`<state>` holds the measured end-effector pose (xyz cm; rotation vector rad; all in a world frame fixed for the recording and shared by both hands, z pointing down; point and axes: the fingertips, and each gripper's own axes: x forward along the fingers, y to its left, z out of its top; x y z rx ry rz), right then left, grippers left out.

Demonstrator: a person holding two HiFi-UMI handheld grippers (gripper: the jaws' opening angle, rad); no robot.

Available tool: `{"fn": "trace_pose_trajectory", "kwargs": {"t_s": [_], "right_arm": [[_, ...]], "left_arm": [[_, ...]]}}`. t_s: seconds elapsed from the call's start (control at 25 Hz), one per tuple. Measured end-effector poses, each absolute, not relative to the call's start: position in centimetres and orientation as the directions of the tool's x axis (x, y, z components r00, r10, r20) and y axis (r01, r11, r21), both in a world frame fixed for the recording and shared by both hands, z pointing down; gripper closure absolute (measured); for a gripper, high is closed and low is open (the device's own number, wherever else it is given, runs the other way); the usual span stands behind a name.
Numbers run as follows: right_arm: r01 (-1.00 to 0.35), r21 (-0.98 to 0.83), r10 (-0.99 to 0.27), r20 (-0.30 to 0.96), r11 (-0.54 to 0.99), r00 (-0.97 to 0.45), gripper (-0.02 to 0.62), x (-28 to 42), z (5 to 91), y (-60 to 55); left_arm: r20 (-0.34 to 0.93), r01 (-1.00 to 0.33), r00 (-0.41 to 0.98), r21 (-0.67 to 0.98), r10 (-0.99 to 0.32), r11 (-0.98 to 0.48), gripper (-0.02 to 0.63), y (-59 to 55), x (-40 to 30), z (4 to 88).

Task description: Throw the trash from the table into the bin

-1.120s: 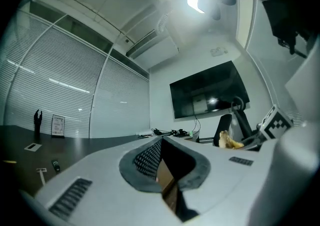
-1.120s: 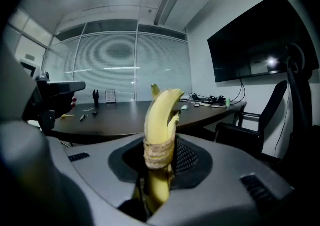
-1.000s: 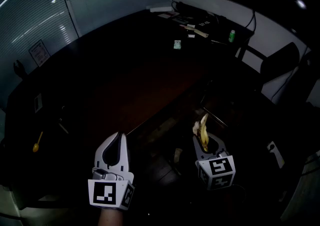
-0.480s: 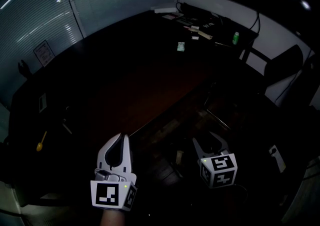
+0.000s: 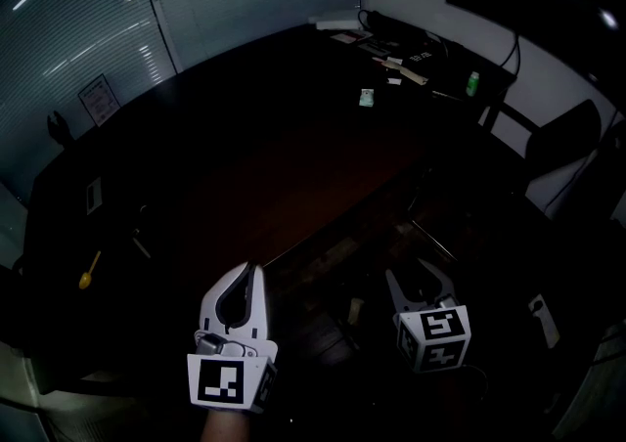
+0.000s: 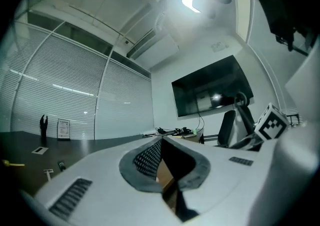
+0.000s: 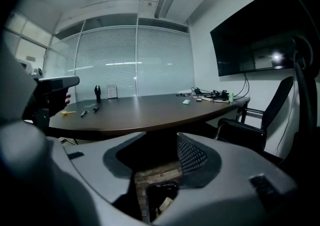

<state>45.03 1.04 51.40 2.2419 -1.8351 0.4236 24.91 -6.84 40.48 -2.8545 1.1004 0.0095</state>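
The right hand-held gripper [image 5: 419, 279], jaws just opened, hangs empty over the bin [image 7: 159, 185], the left hand-held gripper [image 5: 249, 272] is closed, and the small packet [image 5: 366, 98] on the surface [image 5: 254, 156] looks light and crushable, suiting a gentle pinch across its middle.

Before us the table [image 5: 274, 156] stretches far and right. At its far right end we find cables [image 5: 391, 39], with a packet [image 5: 366, 98] nearer and a bottle [image 5: 473, 82] to their right. A chair [image 5: 558, 137] stands right of the table. On the left lie a card [image 5: 94, 194] and, nearer, a small tool [image 5: 88, 274]. The bin [image 7: 154, 192] sits on the floor off the near edge, below the right gripper [image 5: 421, 274].
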Motion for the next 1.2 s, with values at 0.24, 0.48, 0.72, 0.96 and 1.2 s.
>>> {"fn": "trace_pose_trajectory", "kwargs": {"t_s": [0.24,0.48,0.72,0.96,1.2], "right_arm": [[-0.988,0.014,-0.938,0.312,-0.153,0.15,0.405,44.0,49.1,0.2],[-0.997,0.012,-0.957,0.279,-0.077,0.077,0.405,41.8,44.4,-1.8],[-0.998,0.038,-0.978,0.204,0.057,-0.048,0.405,36.5,37.2,-5.4],[-0.983,0.052,-0.976,0.136,0.179,-0.17,0.405,29.3,32.3,-8.0],[-0.964,0.084,-0.967,0.069,0.251,-0.246,0.405,23.3,28.8,-9.8]], "left_arm": [[-0.063,-0.7,0.714,-0.051,-0.697,-0.713,0.606,-7.2,24.0,38.2],[-0.063,-0.756,0.654,-0.048,-0.754,-0.652,0.606,-7.8,21.2,35.4],[-0.101,-0.85,0.527,-0.044,-0.844,-0.525,0.606,-8.1,14.5,30.7],[-0.168,-0.929,0.37,-0.037,-0.914,-0.369,0.606,-7.3,6.5,26.5],[-0.179,-0.967,0.253,-0.03,-0.951,-0.252,0.606,-6.1,-0.9,25.3]]}}
